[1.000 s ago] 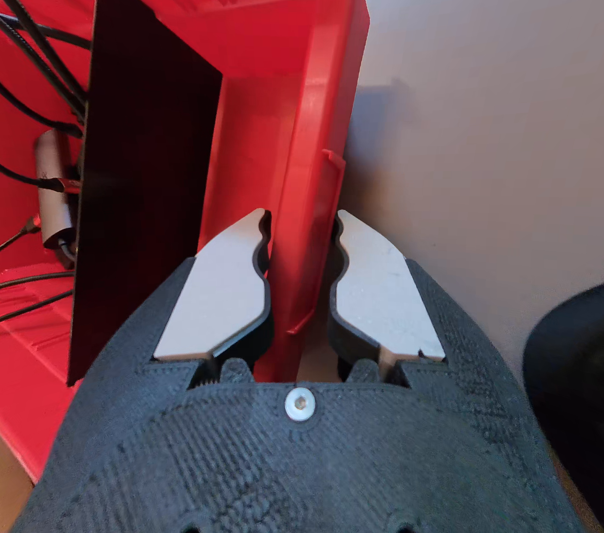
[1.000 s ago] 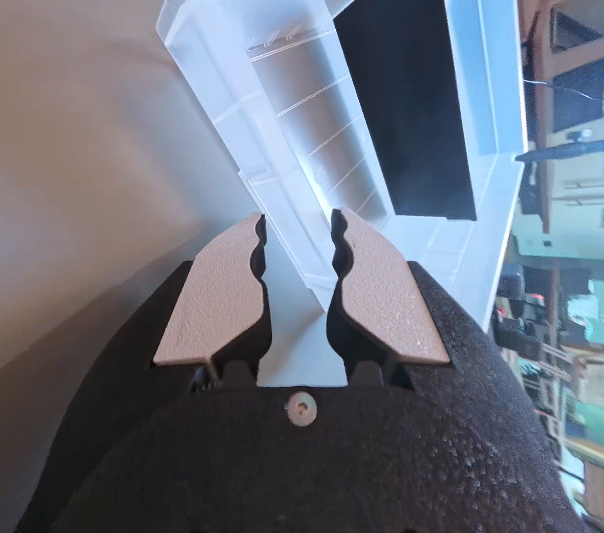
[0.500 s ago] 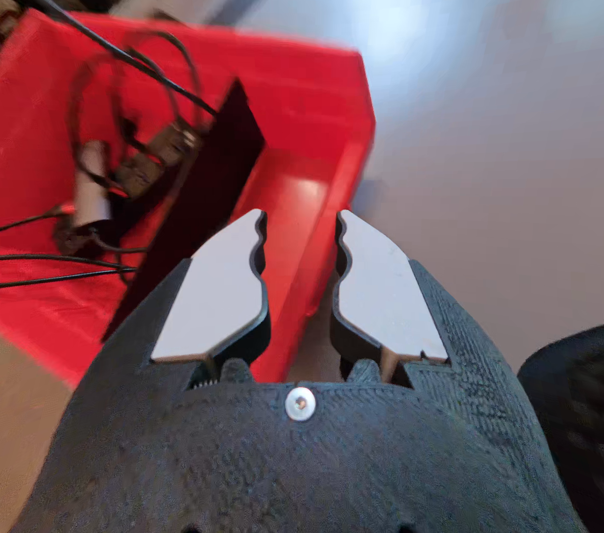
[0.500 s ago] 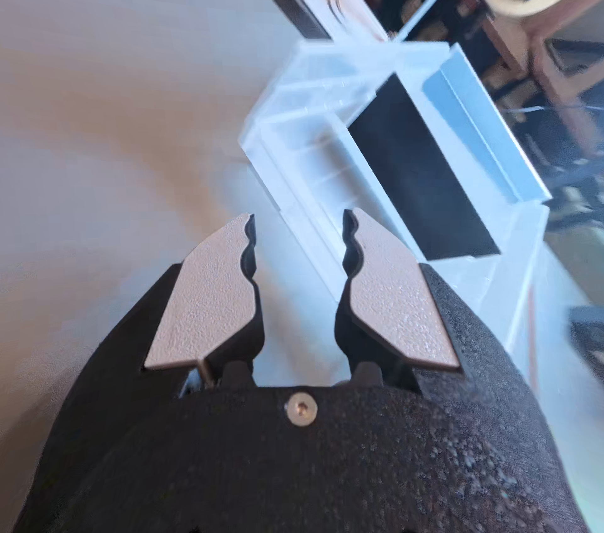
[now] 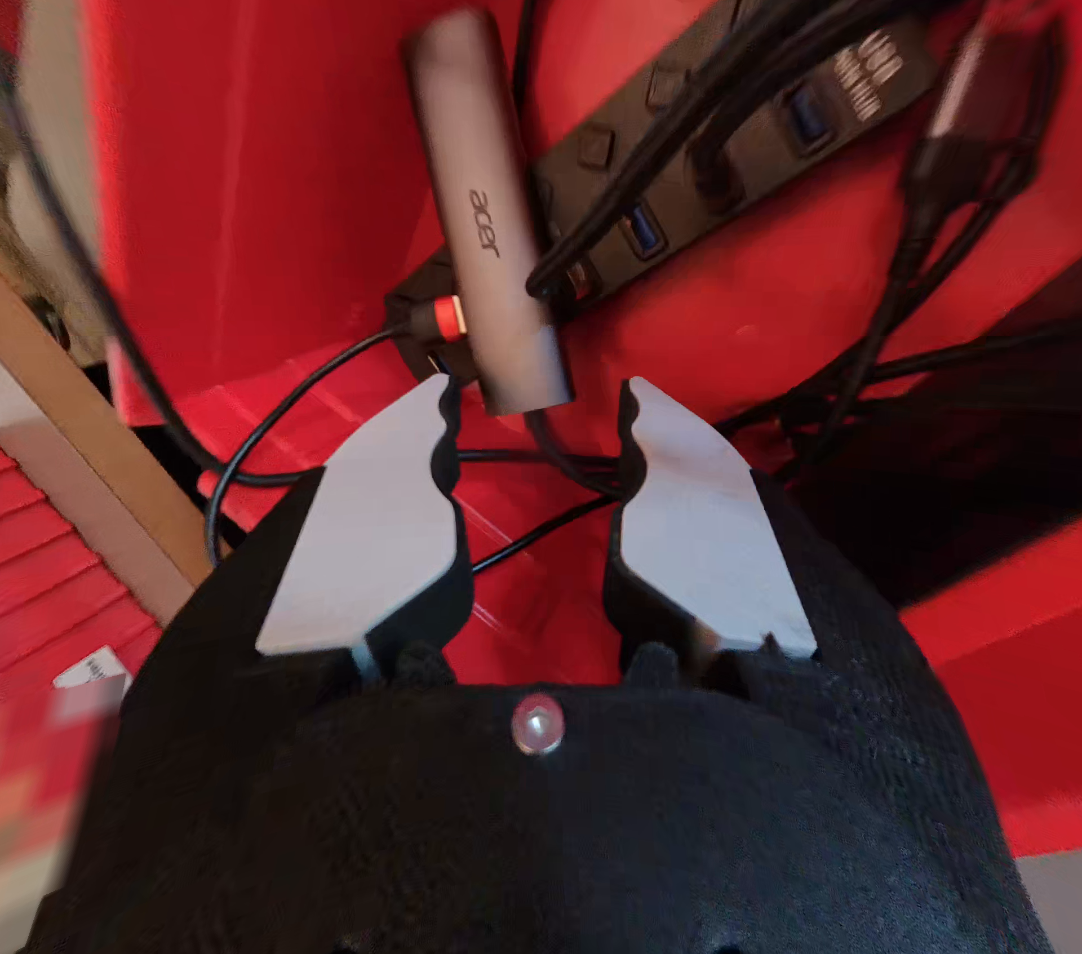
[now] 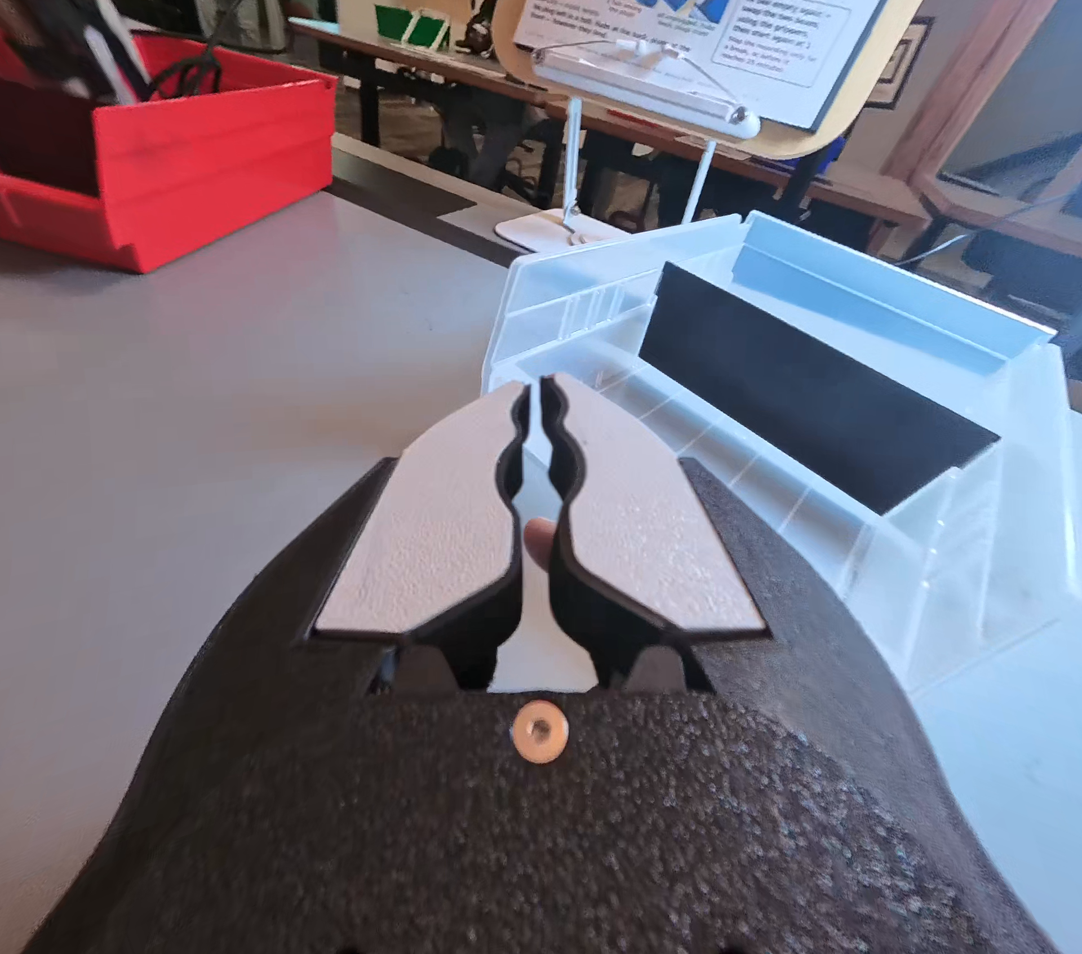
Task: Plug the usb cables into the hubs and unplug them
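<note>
Inside red bin [image 5: 234,106], left gripper [image 5: 536,399] released near grey hub [image 5: 480,200], cables [image 5: 732,65] still plugged; right gripper [image 6: 534,390] clenched, empty.

The left gripper [image 5: 536,387] is held jaws spread just before the grey hub [image 5: 483,211] (nothing gripped), while the right gripper [image 6: 534,387] is nearly closed.

Red bin [image 5: 281,118]: glossy plastic.
Grey hub [image 5: 486,217] in it: smooth, possibly brushed metal.
Clear bin [image 6: 831,469]: translucent plastic.
Right gripper [image 6: 534,387] body: rough, grainy plastic.
Table [image 6: 222,399]: matt.
</note>
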Demonstrator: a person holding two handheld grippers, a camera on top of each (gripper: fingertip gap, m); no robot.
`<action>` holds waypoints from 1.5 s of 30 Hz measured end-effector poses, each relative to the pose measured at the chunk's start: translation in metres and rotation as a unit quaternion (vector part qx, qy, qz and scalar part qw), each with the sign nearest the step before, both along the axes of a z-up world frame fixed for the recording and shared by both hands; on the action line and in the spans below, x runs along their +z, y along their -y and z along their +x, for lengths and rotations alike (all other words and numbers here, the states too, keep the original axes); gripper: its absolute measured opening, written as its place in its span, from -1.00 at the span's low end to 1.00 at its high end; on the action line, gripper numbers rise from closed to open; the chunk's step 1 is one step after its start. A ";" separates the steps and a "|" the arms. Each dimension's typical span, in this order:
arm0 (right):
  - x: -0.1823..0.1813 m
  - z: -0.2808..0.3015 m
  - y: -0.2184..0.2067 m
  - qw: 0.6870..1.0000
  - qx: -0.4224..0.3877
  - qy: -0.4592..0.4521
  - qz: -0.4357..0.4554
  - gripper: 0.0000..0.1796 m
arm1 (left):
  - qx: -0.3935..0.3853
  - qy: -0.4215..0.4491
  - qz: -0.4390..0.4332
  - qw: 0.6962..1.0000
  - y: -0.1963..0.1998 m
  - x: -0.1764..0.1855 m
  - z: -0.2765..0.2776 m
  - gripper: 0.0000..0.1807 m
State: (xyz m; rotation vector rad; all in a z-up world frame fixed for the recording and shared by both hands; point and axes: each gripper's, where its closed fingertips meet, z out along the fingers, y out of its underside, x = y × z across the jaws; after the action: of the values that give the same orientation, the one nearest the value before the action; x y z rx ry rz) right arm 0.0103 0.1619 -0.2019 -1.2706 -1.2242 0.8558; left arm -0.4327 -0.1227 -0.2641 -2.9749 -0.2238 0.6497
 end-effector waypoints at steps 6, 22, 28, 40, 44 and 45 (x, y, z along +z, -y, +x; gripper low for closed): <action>0.001 0.001 -0.011 0.999 -0.015 -0.008 -0.037 -0.47 | -0.028 -0.057 -0.076 0.995 0.006 -0.004 -0.016 -0.63; 0.010 -0.003 0.005 0.999 0.027 -0.021 -0.024 -0.47 | -0.105 -0.290 0.256 0.916 -0.007 0.290 0.044 -0.64; 0.044 -0.020 0.059 0.986 0.143 -0.043 -0.076 -0.52 | -0.255 -0.370 0.370 0.814 -0.055 0.300 0.184 -0.64; 0.112 -0.024 0.110 0.918 0.329 0.000 -0.222 -0.38 | -0.481 -0.332 0.406 0.703 -0.136 0.161 0.379 -0.64; 0.096 -0.022 0.122 0.879 0.389 -0.008 -0.274 -0.79 | -0.502 -0.255 0.413 0.716 -0.143 0.129 0.388 -0.64; 0.090 -0.024 0.120 0.880 0.386 -0.011 -0.278 -0.79 | -0.495 -0.205 0.424 0.730 -0.145 0.120 0.387 -0.64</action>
State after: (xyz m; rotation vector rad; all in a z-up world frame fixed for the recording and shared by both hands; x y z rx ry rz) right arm -0.0141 0.0417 -0.1116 -1.1813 -1.5526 1.9054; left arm -0.0456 0.0220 -0.1438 -1.6084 0.8176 0.7101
